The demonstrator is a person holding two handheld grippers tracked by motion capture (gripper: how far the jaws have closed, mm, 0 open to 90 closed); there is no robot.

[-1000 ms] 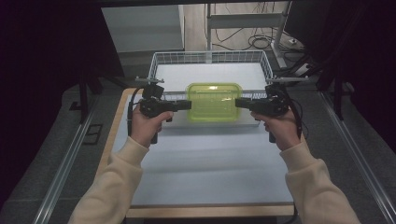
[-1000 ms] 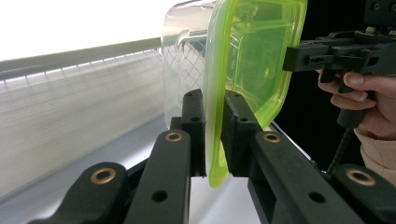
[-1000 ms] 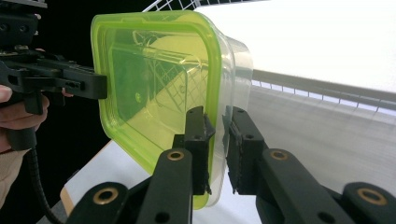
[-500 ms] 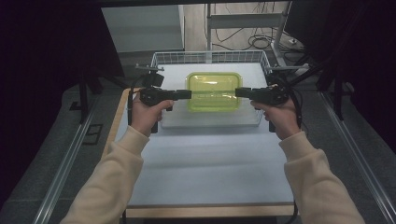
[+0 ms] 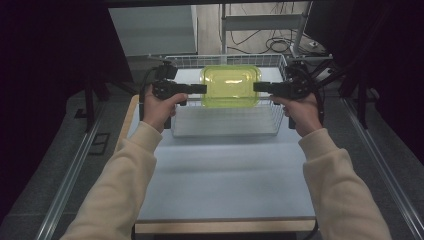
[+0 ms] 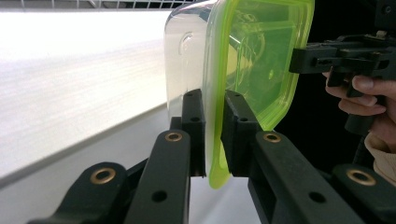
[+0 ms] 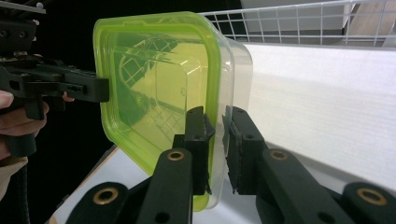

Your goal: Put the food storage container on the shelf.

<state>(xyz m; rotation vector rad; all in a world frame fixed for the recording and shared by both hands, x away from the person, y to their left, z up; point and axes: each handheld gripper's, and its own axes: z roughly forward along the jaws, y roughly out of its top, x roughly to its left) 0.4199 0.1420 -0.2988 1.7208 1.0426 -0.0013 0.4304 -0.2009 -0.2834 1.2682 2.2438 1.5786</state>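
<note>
A clear box with a yellow-green lid [image 5: 231,85] hangs level over a white wire basket [image 5: 225,125] at the far end of the table. My left gripper [image 5: 202,89] is shut on its left rim and my right gripper [image 5: 256,86] on its right rim. In the left gripper view the jaws [image 6: 214,105] pinch the lid's edge, with the box [image 6: 252,56] on edge beyond them and the other gripper [image 6: 308,56] at its far side. The right gripper view shows its gripper [image 7: 215,121] clamped on the box rim [image 7: 159,84], with the left gripper [image 7: 88,88] opposite.
The basket's wire walls [image 7: 303,23] rise around the box on all sides. A pale table top [image 5: 220,175] stretches from the basket to the near wooden edge. Metal rails [image 5: 70,180] run along both sides of the table, and cables lie on the floor [image 5: 280,45] beyond.
Both grippers have carried the box away from me, from over the basket's near part to over its far part. The grip on each rim is unchanged.
</note>
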